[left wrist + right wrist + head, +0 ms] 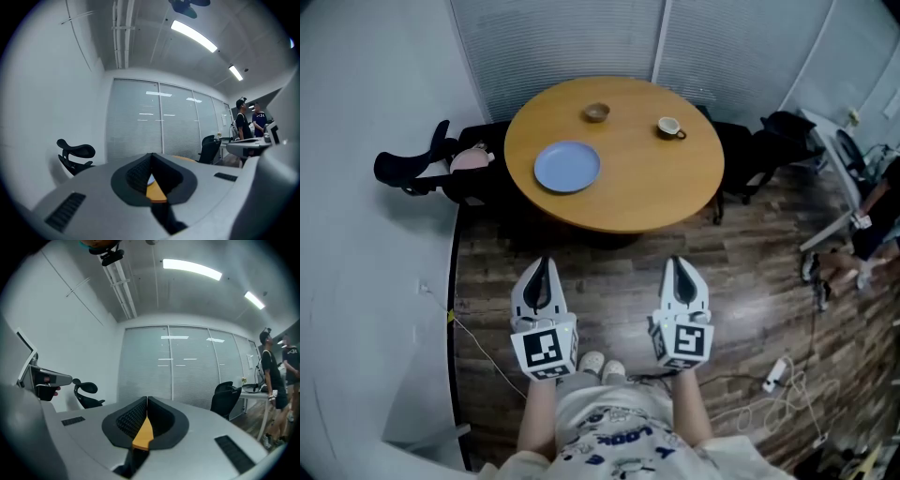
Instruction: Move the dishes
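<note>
On the round tabletop (637, 192) ahead, the blue plate (567, 167) lies near-left, with a small bowl (596, 112) and a cup (669, 127) farther back. The left hand-held gripper (542, 272) and the right hand-held gripper (677, 272) are both closed and empty. The plate lies straight beyond the left one, which is nearer to it.

Smooth matt wooden table (628, 183), smooth blue plate (567, 167), glossy wood-plank floor (750, 277)
</note>
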Tool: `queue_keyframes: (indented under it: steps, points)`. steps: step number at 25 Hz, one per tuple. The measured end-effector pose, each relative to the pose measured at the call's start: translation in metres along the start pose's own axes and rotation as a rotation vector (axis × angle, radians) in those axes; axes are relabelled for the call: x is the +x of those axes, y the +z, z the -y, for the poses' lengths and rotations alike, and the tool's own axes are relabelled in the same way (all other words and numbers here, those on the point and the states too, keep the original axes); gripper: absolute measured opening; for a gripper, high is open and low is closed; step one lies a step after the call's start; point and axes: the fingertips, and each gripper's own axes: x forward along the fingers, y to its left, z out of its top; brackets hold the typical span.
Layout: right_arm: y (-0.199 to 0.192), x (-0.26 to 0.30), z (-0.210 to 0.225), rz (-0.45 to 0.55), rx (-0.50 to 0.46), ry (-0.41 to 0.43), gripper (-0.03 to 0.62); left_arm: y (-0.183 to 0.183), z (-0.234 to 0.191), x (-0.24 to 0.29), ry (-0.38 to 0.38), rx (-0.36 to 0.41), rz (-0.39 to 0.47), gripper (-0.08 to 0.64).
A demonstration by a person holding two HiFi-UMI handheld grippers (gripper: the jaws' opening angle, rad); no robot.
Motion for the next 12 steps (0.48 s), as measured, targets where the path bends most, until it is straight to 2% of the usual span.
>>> queue_keyframes:
  steps: [12]
  points:
    - [-0.013, 0.017, 0.001, -0.008, 0.017, 0.05, 0.005, -0.02, -0.001, 0.003, 0.058, -0.014, -0.037, 0.002]
